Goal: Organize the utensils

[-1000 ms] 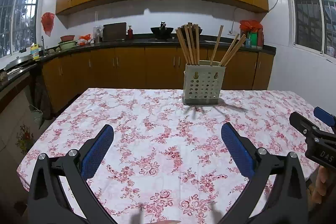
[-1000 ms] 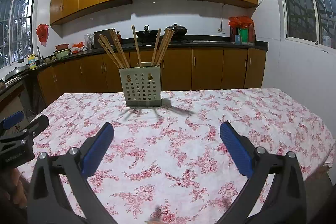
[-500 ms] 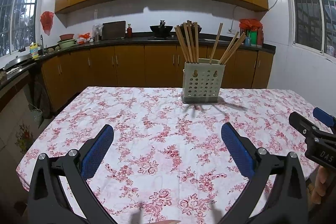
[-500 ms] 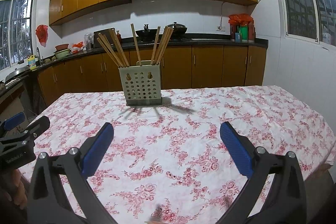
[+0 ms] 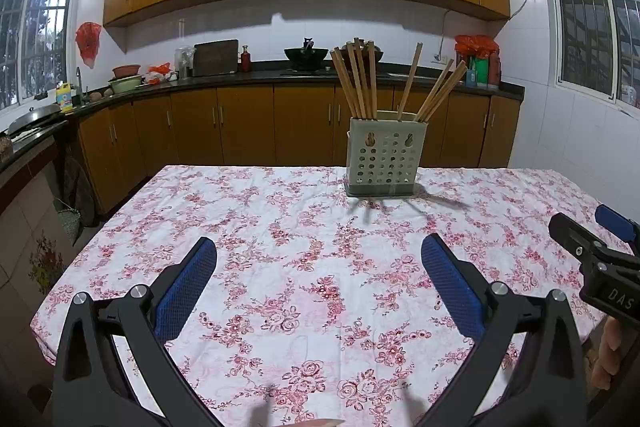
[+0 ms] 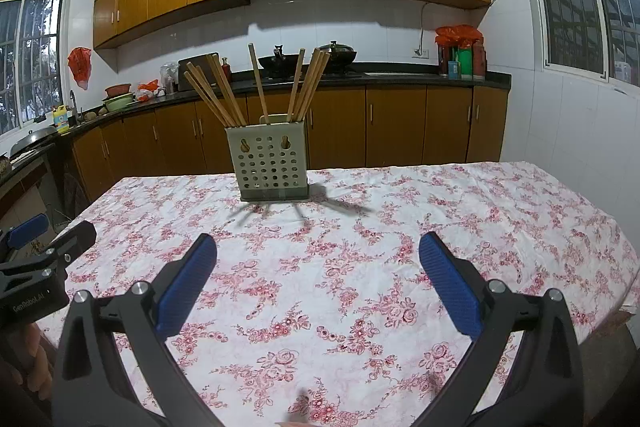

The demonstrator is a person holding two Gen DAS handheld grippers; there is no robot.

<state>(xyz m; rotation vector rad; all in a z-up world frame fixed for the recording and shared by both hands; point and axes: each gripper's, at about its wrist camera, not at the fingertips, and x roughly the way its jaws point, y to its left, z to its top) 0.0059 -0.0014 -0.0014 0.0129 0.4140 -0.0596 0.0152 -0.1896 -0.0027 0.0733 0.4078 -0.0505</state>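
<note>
On floral tablecloth (image 5: 304, 311), near edge: left gripper (image 5: 318, 263) hovers, blue pads (image 5: 186, 289) spread wide, nothing between them. Far side of table, centre-right in left wrist view: perforated utensil holder (image 5: 383, 159) upright, wooden chopsticks (image 5: 360, 79) fanned out of top. Right of that: right gripper (image 6: 316, 259) also spread wide, empty, over cloth near front edge. Holder well apart from both grippers. Kitchen counter (image 5: 224, 77) behind.
</note>
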